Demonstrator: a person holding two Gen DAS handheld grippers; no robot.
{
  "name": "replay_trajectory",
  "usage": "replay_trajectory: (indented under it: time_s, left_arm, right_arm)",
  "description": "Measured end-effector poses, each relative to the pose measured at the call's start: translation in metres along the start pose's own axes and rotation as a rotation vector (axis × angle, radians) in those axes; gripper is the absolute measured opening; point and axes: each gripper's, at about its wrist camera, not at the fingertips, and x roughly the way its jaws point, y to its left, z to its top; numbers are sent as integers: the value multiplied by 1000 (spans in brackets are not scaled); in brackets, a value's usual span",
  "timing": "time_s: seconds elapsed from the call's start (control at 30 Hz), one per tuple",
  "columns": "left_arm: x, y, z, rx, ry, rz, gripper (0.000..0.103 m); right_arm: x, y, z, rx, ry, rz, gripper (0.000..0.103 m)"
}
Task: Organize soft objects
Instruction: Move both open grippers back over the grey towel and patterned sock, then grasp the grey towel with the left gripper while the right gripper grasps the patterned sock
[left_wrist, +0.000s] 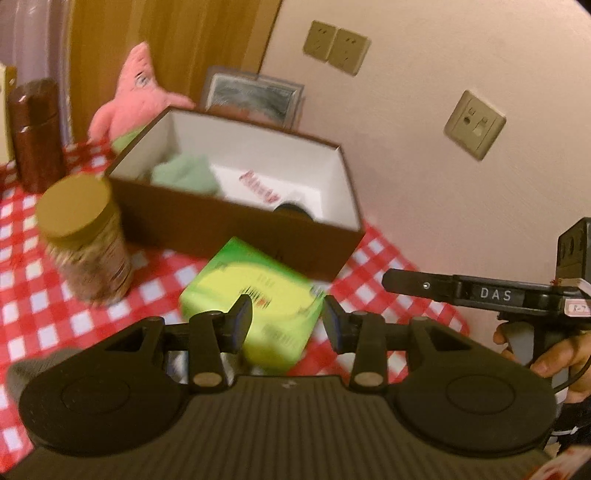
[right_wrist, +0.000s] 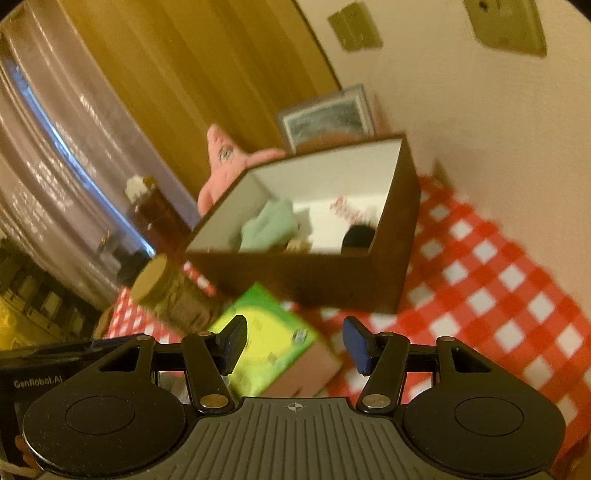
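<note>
Before brown box (left_wrist: 236, 236): carton (left_wrist: 255, 299), jar (left_wrist: 86, 240).

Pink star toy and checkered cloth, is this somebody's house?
Probably a home, maybe a dining corner. A table wears a red-and-white checkered cloth, wall sockets sit above it, and a pink star toy leans by a wooden door.

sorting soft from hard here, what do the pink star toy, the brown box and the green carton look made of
Pink star toy: plush fabric, fuzzy and matte. Brown box: likely rigid cardboard, matte brown outside, white-lined inside. Green carton: probably printed paperboard with a slight sheen.
</note>
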Motion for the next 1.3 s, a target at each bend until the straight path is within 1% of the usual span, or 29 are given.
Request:
replay_trajectory:
  time_s: [0.2, 0.33, 0.5, 0.7, 0.97, 1.17, 1.23, 1.3]
  left_arm:
    - [-21, 31, -29, -36, 46, 43, 38]
    - [-35, 51, -43, -62, 61, 73, 38]
    - [-52, 75, -61, -75, 71, 136, 38]
    - [-69, 105, -80, -121, 73, 174, 38]
    - [-85, 137, -100, -154, 74, 237, 38]
    - [-87, 152, -105, -175, 76, 259, 44]
    - [-86, 155, -105, -179, 76, 263, 53]
    - [-84, 157, -105, -182, 77, 267, 56]
  right_arm:
    - [14, 27, -32, 0, 76, 5, 58]
    - [28, 50, -51, -39, 121, 9, 58]
    - [43, 75, -70, -94, 162, 7, 58]
    - [60, 95, -90, -132, 196, 1, 58]
    - [85, 123, -110, -264, 225, -19, 58]
    - [103, 137, -118, -356, 226, -32, 58]
    - [111, 141, -119, -394, 224, -40, 58]
    - [119, 145, -121, -431, 226, -51, 58]
